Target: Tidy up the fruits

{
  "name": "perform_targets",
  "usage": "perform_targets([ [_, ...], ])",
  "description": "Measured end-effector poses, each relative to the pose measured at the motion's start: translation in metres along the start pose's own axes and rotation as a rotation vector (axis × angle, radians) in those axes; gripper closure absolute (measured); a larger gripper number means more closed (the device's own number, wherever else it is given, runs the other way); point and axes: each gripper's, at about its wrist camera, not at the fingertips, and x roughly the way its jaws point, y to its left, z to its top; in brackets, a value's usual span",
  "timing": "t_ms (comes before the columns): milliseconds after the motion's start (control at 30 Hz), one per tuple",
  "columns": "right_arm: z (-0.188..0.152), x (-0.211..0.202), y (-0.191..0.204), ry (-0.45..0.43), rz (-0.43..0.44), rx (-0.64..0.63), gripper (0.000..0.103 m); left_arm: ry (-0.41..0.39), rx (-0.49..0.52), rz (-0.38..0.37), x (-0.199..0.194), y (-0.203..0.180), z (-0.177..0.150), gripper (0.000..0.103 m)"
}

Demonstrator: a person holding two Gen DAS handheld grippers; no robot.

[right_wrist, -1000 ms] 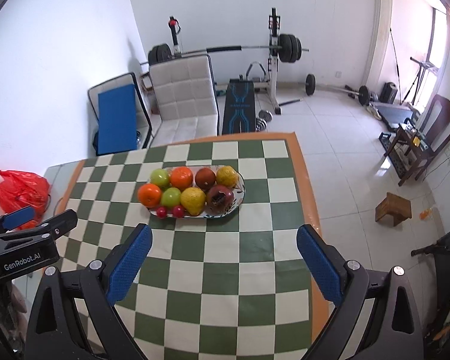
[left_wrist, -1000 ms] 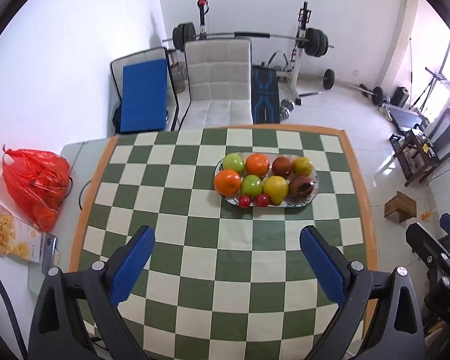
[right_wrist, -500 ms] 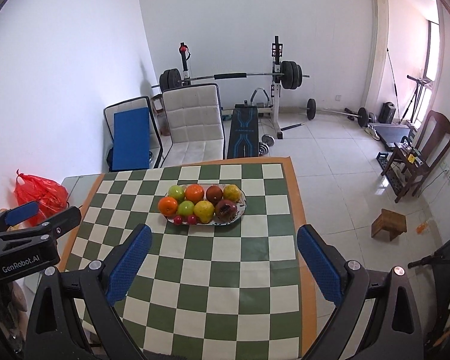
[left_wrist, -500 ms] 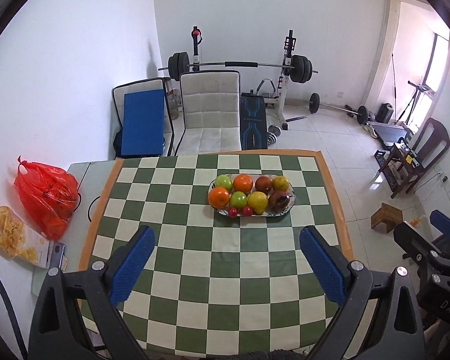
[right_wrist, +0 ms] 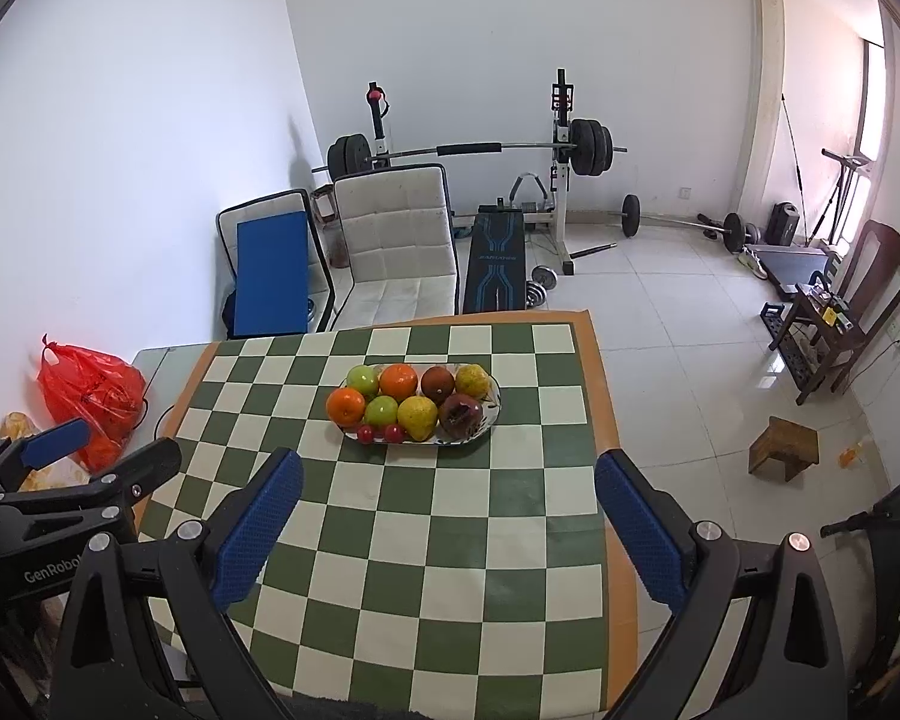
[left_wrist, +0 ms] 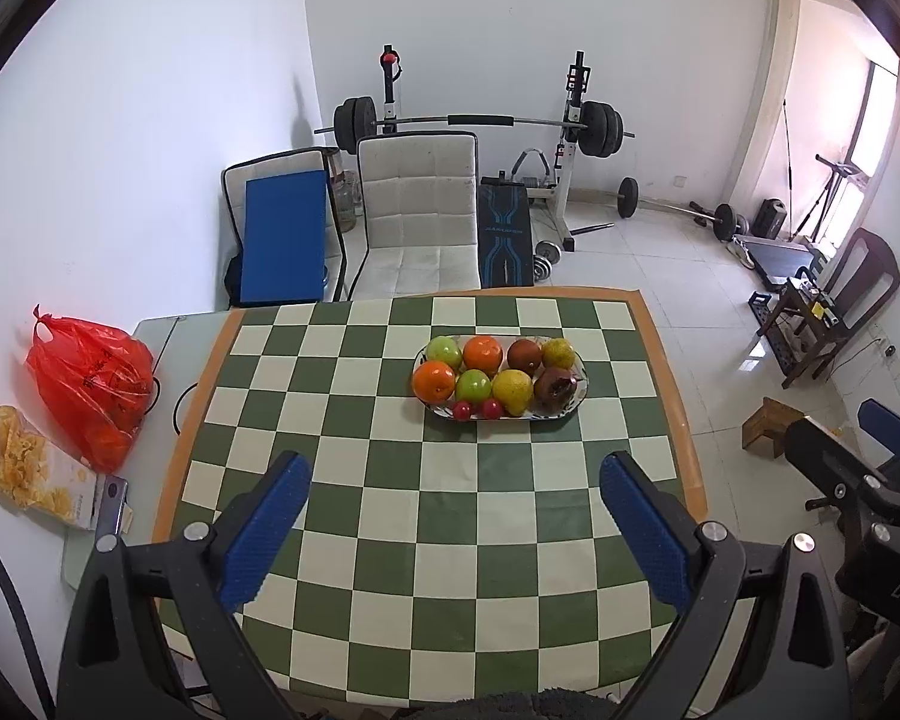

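Since both views pulled back and up over the last second, status:
change: plate (left_wrist: 577, 363) and fruit now sit smaller and farther out in both views; more near desk (left_wrist: 390, 540) shows. Nothing on the plate has moved.
meaning: looks like a retreat after the last placement, or the task is close to done; no loose fruit visible on the desk.
left gripper (left_wrist: 453, 525): jaws spread wide, empty, hovering over the near desk edge, well apart from the plate.
right gripper (right_wrist: 447, 519): same, spread wide, empty, near edge, right of the left one.
plate contents, far row: green apple (left_wrist: 444, 351), orange (left_wrist: 483, 354), brown fruit (left_wrist: 524, 355), yellow-green fruit (left_wrist: 558, 353).
plate contents, near row: second orange (left_wrist: 433, 380), second green apple (left_wrist: 473, 385), yellow pear (left_wrist: 512, 390), dark red fruit (left_wrist: 553, 387).
plate front edge: two small red fruits (left_wrist: 477, 410), touching the near rim.
plate position: centre-far of desk, slightly right.
red bag (left_wrist: 90, 384): left of the checked cloth, knotted; holds something orange, can't tell what.
snack box (left_wrist: 36, 468): near side of the bag, lying flat.
risk: the small red fruits could roll off the rim if the plate is nudged.
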Motion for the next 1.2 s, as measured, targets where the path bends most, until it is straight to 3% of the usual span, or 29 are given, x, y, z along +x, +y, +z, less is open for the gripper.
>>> perform_targets([
  [267, 0.012, 0.046, -0.006, -0.006, -0.024, 0.004, 0.003, 0.0, -0.003, 0.024, 0.036, 0.003, 0.012, 0.0],
  [800, 0.019, 0.177, -0.021, 0.061, -0.079, 0.01, 0.003, 0.085, 0.002, 0.085, 0.141, 0.009, 0.024, 0.0],
  [1200, 0.013, 0.224, -0.021, 0.11, -0.081, -0.008, 0.003, 0.117, 0.008, 0.096, 0.172, 0.009, 0.021, 0.0],
])
